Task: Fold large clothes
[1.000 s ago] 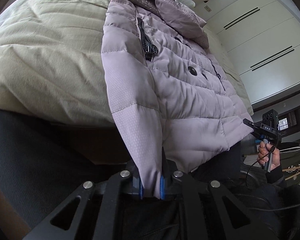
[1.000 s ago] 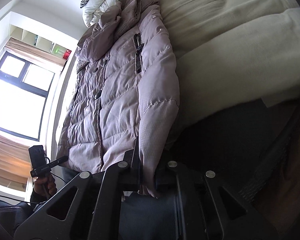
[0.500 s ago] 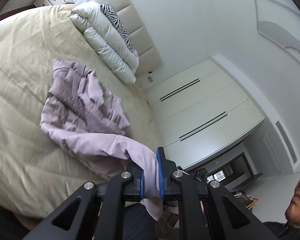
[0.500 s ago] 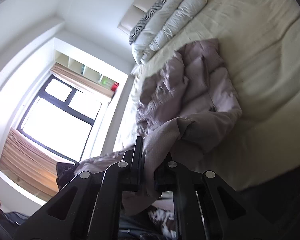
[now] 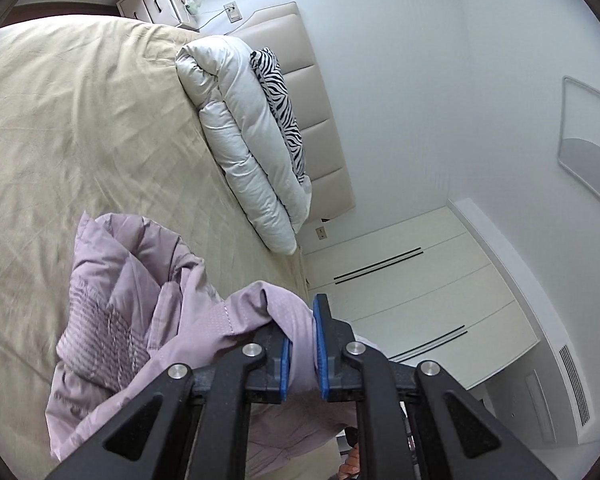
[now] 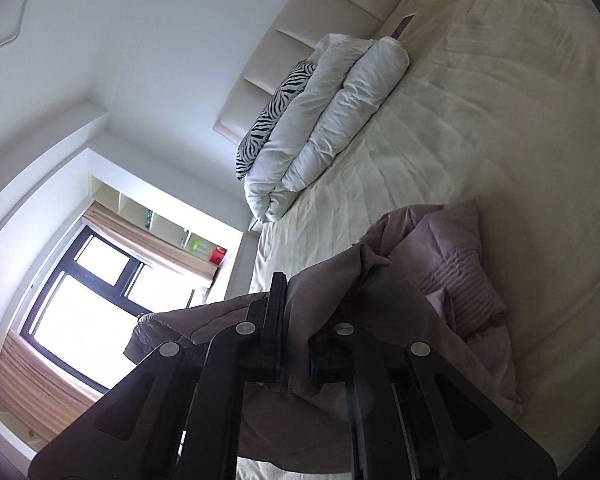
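1. The left gripper [image 5: 300,354] has its black fingers with blue pads [image 5: 321,350] squeezed tight on a bunch of cloth from the big, puffy, pale purple jacket [image 5: 112,300].
2. The right gripper [image 6: 296,328] has its black fingers pinched tight on another part of the same jacket [image 6: 456,268]. That cloth looks darker here because it is in shadow.
3. Both held parts are lifted up off the bed. The rest of the jacket lies crumpled in a heap on the wide bed with the cream cover [image 5: 68,128].
4. In the left wrist view, the heap sits to the left of the fingers, near the close edge of the bed. A ribbed strip of the jacket shows on the heap.
5. In the right wrist view, the heap sits to the right of the fingers, and the cloth hangs down between and below them.
6. A white, puffy, rolled-up quilt [image 5: 244,136] lies at the head of the bed, well apart from the jacket.
7. A black and white zebra-stripe pillow [image 5: 280,100] sits between the quilt and the padded cream headboard [image 5: 312,92].
8. White cupboard doors with thin black lines [image 5: 412,296] stand by the wall in the left wrist view.
9. A bright window with a black frame [image 6: 80,288] shows in the right wrist view, with tan curtains beside it.
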The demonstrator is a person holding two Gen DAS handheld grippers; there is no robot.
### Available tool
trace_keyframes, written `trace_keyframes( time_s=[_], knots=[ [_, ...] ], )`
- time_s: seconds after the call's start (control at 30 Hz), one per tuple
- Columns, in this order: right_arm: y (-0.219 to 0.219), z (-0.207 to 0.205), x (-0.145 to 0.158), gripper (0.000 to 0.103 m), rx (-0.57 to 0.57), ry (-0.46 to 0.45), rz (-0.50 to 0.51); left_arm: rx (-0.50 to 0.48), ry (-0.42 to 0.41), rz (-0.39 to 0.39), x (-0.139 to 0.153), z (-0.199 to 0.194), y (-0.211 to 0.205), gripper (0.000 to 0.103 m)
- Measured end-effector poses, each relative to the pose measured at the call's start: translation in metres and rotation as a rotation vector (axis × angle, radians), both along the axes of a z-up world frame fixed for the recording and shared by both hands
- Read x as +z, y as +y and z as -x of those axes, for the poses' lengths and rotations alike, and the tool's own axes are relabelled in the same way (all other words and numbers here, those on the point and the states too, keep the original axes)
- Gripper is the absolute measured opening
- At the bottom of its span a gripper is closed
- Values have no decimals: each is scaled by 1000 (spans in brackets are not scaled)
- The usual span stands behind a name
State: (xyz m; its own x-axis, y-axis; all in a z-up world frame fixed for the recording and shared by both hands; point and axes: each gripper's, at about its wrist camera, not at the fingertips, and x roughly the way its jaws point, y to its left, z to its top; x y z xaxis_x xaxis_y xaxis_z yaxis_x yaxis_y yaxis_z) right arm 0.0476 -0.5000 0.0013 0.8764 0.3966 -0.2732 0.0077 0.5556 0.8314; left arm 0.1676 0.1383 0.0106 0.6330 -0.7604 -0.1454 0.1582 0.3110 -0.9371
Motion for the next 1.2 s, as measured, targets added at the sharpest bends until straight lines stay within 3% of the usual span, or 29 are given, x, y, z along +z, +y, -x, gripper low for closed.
trace_keyframes(
  time_s=[0.13, 0.37, 0.53, 0.63, 0.7, 0.77, 0.8, 0.83, 0.87, 0.93, 1.0, 1.07, 1.2],
  knots=[
    [-8, -81, -23, 8, -32, 101, 11, 41, 70, -54, -26, -61, -8, 12],
    [-2, -191, -91, 8, -44, 268, 62, 74, 240, -114, -103, -137, -10, 13],
    [-5, -224, -148, 10, -30, 342, -13, 75, 324, -124, -145, -161, -16, 16],
    [-7, -238, -172, 13, 2, 342, -48, 72, 323, -111, -153, -159, -18, 25],
    [-10, -242, -176, 16, 17, 306, -77, 81, 306, -83, -151, -152, -14, 42],
    [-17, -232, -180, 24, 25, 248, -173, 113, 280, -58, -141, -141, -4, 76],
    [-22, -226, -182, 27, 22, 219, -231, 135, 265, -61, -134, -134, 0, 81],
    [-26, -222, -183, 38, 15, 197, -273, 148, 252, -70, -127, -128, 4, 86],
    [-29, -214, -179, 59, 11, 174, -296, 153, 245, -79, -120, -122, 7, 87],
    [-31, -204, -169, 85, -28, 138, -257, 165, 224, -110, -104, -108, 10, 87],
    [-33, -190, -155, 86, -60, 140, -207, 156, 149, -200, -79, -96, 0, 87],
    [-25, -179, -139, 86, -63, 166, -125, 126, 54, -344, -50, -86, -27, 87],
    [29, -150, -87, 85, 3, 183, 212, 16, -113, -565, -14, -75, -107, 87]
  ],
)
